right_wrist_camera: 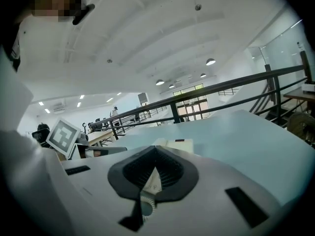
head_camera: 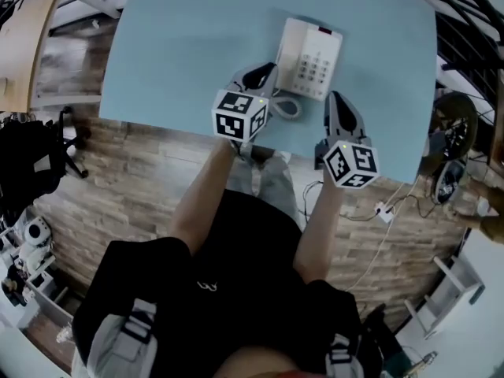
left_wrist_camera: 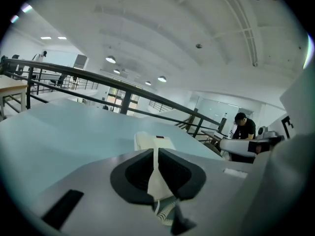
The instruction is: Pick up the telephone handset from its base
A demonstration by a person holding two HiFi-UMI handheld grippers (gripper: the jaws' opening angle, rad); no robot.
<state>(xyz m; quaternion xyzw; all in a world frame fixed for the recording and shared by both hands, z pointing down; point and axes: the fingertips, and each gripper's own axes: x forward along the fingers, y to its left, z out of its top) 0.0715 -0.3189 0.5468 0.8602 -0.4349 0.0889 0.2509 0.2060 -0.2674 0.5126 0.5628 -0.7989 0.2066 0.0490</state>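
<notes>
A white telephone (head_camera: 313, 60) stands on the light blue table (head_camera: 173, 61), with its handset (head_camera: 289, 47) lying on the left side of the base. Its coiled cord (head_camera: 286, 107) loops at the near corner. My left gripper (head_camera: 266, 71) is just left of the handset's near end, with its jaws together and nothing between them. My right gripper (head_camera: 338, 98) is off the phone's near right corner, also shut and empty. In the left gripper view the phone (left_wrist_camera: 153, 141) shows just beyond the closed tips (left_wrist_camera: 155, 151). The right gripper view shows the phone (right_wrist_camera: 175, 143) ahead of its tips (right_wrist_camera: 156, 149).
The table's near edge runs just under both grippers. On the wooden floor (head_camera: 118, 187) lie cables and a power strip (head_camera: 383, 211) at the right. A dark chair (head_camera: 35, 164) stands at the left. A black railing (left_wrist_camera: 123, 85) runs behind the table, and a person (left_wrist_camera: 243, 128) sits at a far desk.
</notes>
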